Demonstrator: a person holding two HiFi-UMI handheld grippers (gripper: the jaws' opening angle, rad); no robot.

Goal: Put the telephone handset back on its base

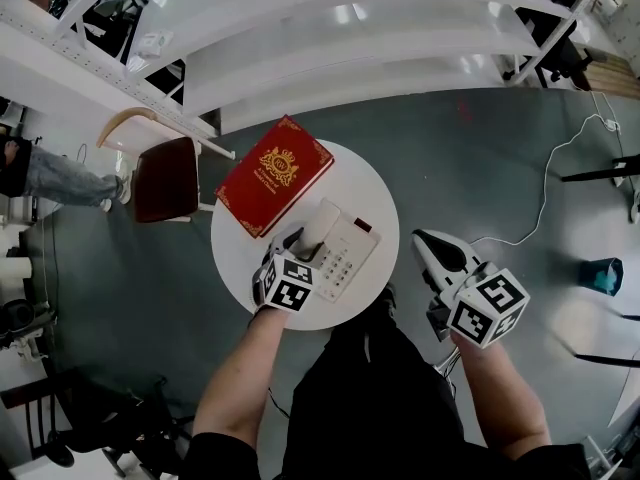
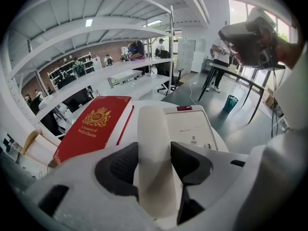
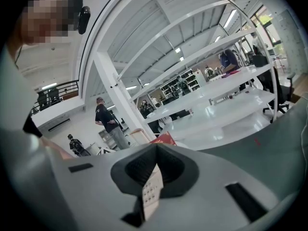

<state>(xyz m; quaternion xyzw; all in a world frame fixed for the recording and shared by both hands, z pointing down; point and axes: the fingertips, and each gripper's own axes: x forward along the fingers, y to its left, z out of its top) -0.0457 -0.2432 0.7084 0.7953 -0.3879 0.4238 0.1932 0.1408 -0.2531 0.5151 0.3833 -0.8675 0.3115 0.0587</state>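
The left claw [image 2: 154, 152] is spread about halfway and pinches the phone handset [image 2: 154, 126]. One dark pad presses on each side of the handset, near its closer end. The handset is white and long. It lies in its place on the left side of the phone base [image 1: 352, 253], with the buttons just beside it on the right. The phone base sits on the round white table [image 1: 232, 258]. A red book [image 1: 274, 175] with gold print lies flat on the same table, just to the left of the phone and a bit farther back.

The left arm [image 1: 236, 376] is bare. It reaches up from the bottom of the head view to the near edge of the table. The left claw points away from the person, along the length of the handset. Its cube with black and white squares sits over the table's near edge.

The right claw [image 3: 154, 150] is pressed together at its tips and holds nothing. It touches nothing. It hangs over the grey floor [image 1: 470, 168], off to the right of the table and apart from it. It points toward the table, and a thin strip of the phone buttons shows through the slit below its tips. The right arm [image 1: 505, 403] is bare too and comes up from the bottom right of the head view.
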